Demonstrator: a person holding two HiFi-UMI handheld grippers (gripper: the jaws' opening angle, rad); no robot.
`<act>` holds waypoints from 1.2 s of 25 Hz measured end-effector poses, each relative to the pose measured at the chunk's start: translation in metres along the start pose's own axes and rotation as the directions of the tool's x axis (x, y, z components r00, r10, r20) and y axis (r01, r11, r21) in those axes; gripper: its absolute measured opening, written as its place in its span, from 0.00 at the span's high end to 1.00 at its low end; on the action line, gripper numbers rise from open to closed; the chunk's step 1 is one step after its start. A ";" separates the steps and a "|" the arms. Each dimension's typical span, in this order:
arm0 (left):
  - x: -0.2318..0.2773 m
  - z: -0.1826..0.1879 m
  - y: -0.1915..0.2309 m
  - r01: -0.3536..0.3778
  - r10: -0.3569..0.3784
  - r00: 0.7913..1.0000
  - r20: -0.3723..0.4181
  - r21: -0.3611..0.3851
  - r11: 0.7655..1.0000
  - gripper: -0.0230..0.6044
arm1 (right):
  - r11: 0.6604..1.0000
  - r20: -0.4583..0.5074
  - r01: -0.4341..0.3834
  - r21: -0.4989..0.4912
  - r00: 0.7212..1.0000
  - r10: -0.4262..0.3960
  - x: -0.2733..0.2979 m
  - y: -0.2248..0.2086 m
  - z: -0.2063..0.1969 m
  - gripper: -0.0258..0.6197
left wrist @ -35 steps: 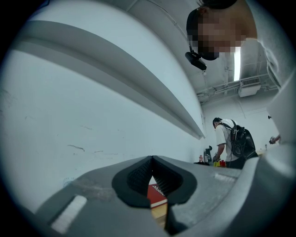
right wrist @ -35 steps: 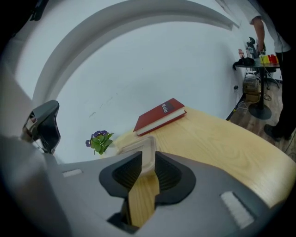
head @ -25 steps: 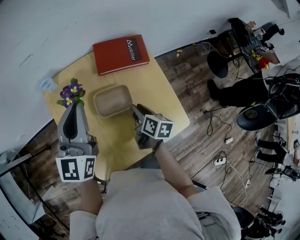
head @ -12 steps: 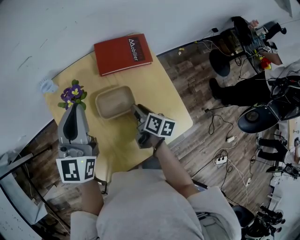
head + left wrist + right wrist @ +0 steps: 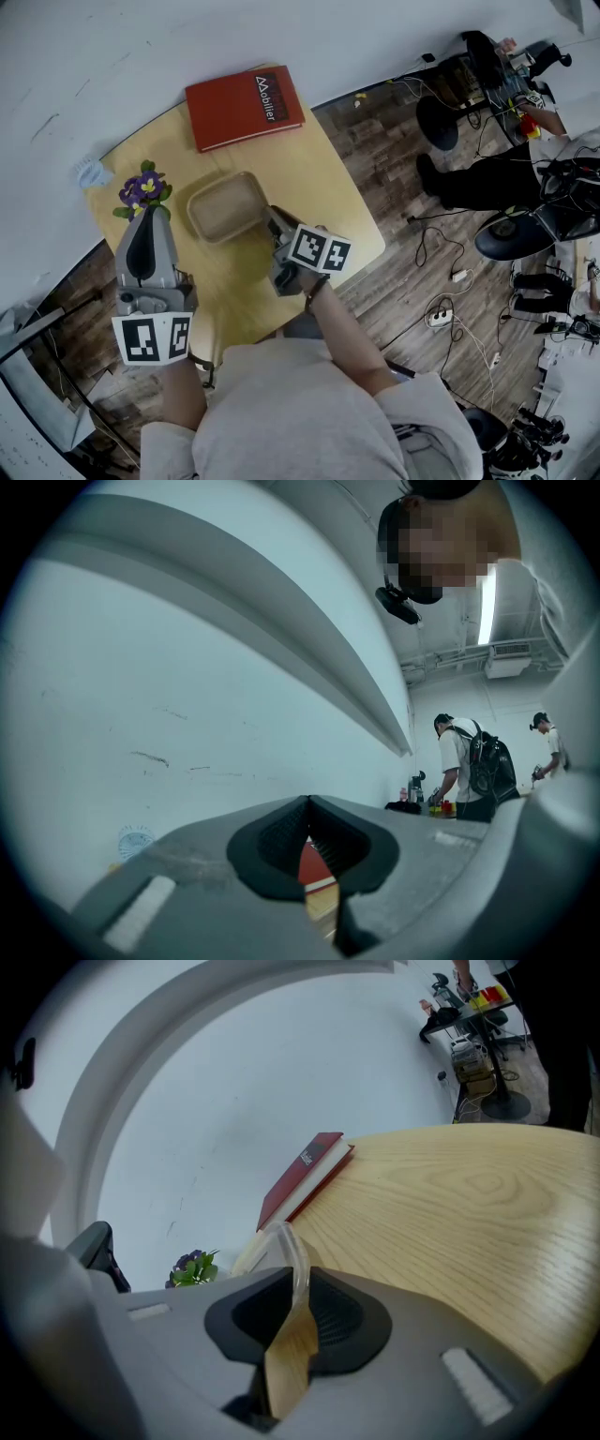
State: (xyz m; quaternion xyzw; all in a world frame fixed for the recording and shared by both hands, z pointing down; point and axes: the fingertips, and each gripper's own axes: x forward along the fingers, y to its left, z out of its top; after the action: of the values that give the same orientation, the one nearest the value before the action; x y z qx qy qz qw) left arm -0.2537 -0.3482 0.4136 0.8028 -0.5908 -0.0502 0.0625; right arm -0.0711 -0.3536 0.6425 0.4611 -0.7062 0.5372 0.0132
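Note:
A shallow wooden bowl (image 5: 223,206) sits mid-way on a small wooden table (image 5: 314,178). My right gripper (image 5: 272,216) is shut on its near right rim; in the right gripper view the rim (image 5: 281,1239) stands pinched between the pads of that gripper (image 5: 298,1312). A red book (image 5: 246,106) lies at the table's far edge and shows too as the book (image 5: 305,1176). A small purple flower plant (image 5: 141,187) stands at the left edge. My left gripper (image 5: 146,214) is held above that plant, shut on nothing, and points at the white wall (image 5: 141,714).
The table stands against a white wall with a round blue sticker (image 5: 91,172). To the right lie a wooden floor with cables and a power strip (image 5: 439,322), office chairs (image 5: 511,230) and a side table (image 5: 469,1007). A person with a backpack (image 5: 469,771) stands far off.
My right gripper has tilted a little with the bowl's rim still in it, so the book and table sit differently in its view. The left gripper has hardly moved.

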 end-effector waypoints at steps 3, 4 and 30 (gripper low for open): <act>0.000 -0.001 0.001 0.000 0.000 1.000 0.000 -0.001 1.000 0.96 | 1.000 0.015 0.010 -0.002 1.000 -0.010 0.000 0.001 0.002 0.89; -0.001 0.000 0.001 0.001 -0.001 1.000 0.001 -0.001 1.000 0.96 | 1.000 0.021 0.014 -0.004 1.000 -0.014 0.000 0.002 0.003 0.89; -0.022 0.020 -0.002 -0.036 0.035 0.998 0.052 0.012 0.999 0.96 | 0.979 0.126 0.005 -0.204 0.992 0.021 -0.026 0.045 0.041 0.90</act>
State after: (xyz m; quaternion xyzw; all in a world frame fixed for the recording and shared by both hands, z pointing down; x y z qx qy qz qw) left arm -0.2616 -0.3274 0.3936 0.7910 -0.6068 -0.0661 0.0430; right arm -0.0660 -0.3687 0.5780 0.4878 -0.7588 0.4313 0.0132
